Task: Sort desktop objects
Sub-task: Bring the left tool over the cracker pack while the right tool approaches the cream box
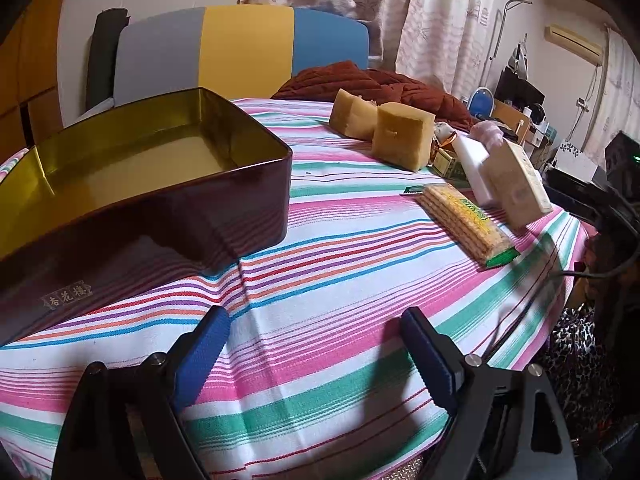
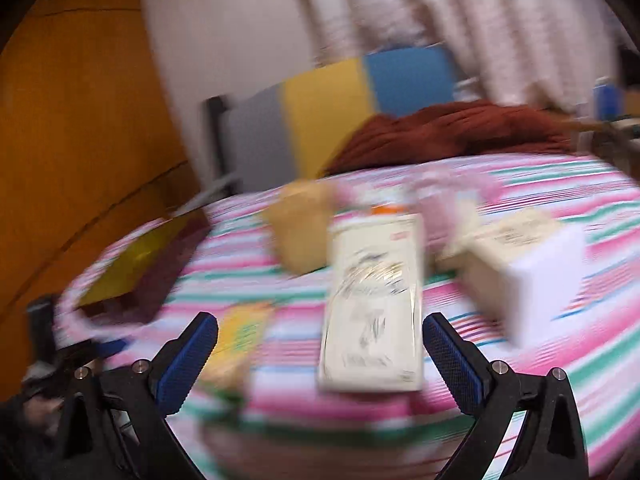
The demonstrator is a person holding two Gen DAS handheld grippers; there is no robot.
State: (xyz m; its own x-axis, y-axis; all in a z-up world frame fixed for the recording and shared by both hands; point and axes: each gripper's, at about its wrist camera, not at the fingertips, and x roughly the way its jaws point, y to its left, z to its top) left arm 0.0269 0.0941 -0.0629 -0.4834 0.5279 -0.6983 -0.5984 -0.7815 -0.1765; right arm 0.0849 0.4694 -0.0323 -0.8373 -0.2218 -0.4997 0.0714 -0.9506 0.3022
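Note:
My left gripper [image 1: 315, 315] is open over bare striped cloth, with nothing between its blue pads. An open maroon tin [image 1: 140, 184] with a gold inside stands just ahead to its left. Farther right lie a cracker packet [image 1: 464, 224], two tan sponge blocks [image 1: 402, 134] and a tilted, blurred cream box [image 1: 516, 184]. The right wrist view is motion-blurred. There my right gripper [image 2: 320, 320] is open, and the cream box [image 2: 374, 304] sits between its fingers, close to the right pad [image 2: 452, 356]. I cannot tell whether they touch.
A striped cloth [image 1: 320, 360] covers the round table. A white block [image 1: 476, 160] and small packets sit behind the cream box. A red quilt [image 1: 372, 80] and a colour-block headboard [image 1: 248, 48] lie beyond the far edge. A wooden wardrobe [image 2: 72, 140] stands on the left.

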